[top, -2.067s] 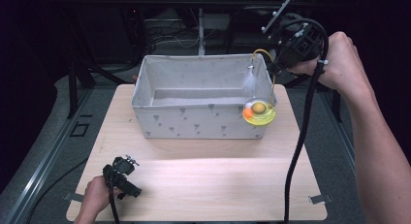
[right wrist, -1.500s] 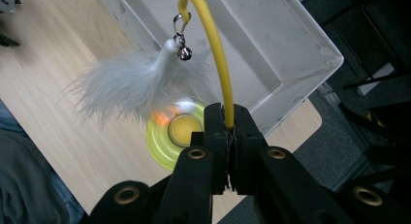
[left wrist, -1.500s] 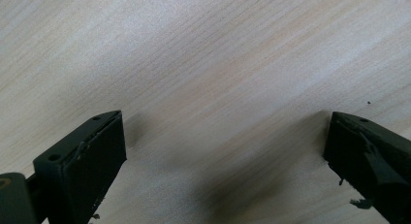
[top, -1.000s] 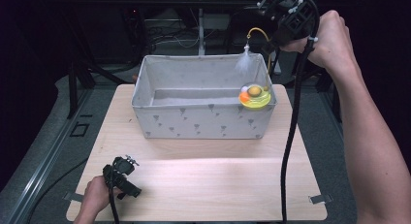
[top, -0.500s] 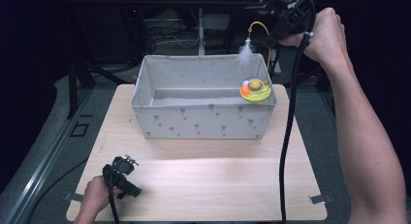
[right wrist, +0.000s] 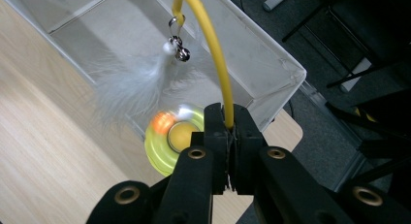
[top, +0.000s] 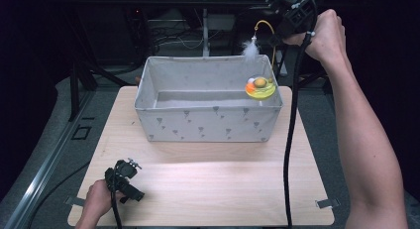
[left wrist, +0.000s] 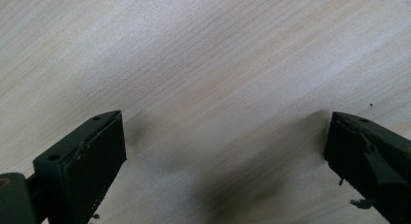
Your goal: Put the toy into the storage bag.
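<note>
Right gripper (right wrist: 228, 132), jaws clamped on a cat toy's yellow wire (right wrist: 213, 44); blurred feather (right wrist: 131, 83) half-hides the disc (right wrist: 167, 141). Left gripper (left wrist: 223, 156), jaws apart, over bare counter (left wrist: 203, 49).

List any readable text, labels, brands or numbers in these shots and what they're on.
None readable.
Fabric bin: small grey printed motifs, no letters.
Cat toy, its yellow wire pinched in the right tool: no label visible.
Left tool, wooden table: no markings.

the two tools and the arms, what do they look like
Both tools are black. The right tool trails a thick black cable; its two arms carry round brass-coloured rivets. The left tool is small, with flat black pads and a thin cable. The forearms are bare, with no sleeves in view.
</note>
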A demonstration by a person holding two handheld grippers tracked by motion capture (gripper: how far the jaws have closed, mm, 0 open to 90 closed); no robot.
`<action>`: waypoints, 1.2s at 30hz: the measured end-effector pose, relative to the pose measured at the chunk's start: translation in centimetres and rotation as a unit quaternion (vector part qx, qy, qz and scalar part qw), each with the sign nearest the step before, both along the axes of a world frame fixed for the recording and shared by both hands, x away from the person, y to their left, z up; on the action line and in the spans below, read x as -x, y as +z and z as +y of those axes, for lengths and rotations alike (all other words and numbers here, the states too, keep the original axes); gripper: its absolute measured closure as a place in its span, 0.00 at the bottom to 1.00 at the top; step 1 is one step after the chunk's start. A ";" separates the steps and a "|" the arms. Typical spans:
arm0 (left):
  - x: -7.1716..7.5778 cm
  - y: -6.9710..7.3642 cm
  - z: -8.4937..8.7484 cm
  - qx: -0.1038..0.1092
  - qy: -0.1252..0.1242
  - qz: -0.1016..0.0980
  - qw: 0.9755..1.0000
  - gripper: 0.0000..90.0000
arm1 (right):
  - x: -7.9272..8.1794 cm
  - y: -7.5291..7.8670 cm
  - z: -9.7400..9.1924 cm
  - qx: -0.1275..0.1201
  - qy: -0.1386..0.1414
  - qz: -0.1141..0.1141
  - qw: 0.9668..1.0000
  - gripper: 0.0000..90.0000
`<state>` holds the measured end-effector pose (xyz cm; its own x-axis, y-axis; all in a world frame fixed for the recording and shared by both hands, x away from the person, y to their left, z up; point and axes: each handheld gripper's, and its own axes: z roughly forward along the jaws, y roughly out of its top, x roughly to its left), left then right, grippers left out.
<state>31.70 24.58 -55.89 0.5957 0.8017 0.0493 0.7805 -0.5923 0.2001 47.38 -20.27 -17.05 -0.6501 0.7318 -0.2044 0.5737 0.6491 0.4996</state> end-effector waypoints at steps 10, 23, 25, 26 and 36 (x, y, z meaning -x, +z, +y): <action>0.0 0.0 0.0 0.000 -0.001 0.000 1.000 0.02 | -1.4 -1.6 -0.3 0.000 -0.009 0.008 1.000 0.98; 0.0 0.0 0.0 -0.001 -0.001 -0.001 1.000 0.02 | -3.3 -4.8 -0.7 -0.020 -0.017 0.020 0.999 0.98; 0.0 0.0 0.0 0.000 -0.002 -0.001 1.000 0.02 | -3.5 -5.4 -0.7 -0.024 -0.017 0.021 0.999 0.98; 0.0 0.0 0.0 0.000 -0.001 -0.001 1.000 0.02 | -3.6 -5.7 -0.8 -0.026 -0.016 0.022 0.999 0.98; 0.0 0.0 0.0 0.000 -0.001 0.000 1.000 0.02 | -4.4 -8.4 -1.0 -0.035 -0.014 0.036 0.999 0.98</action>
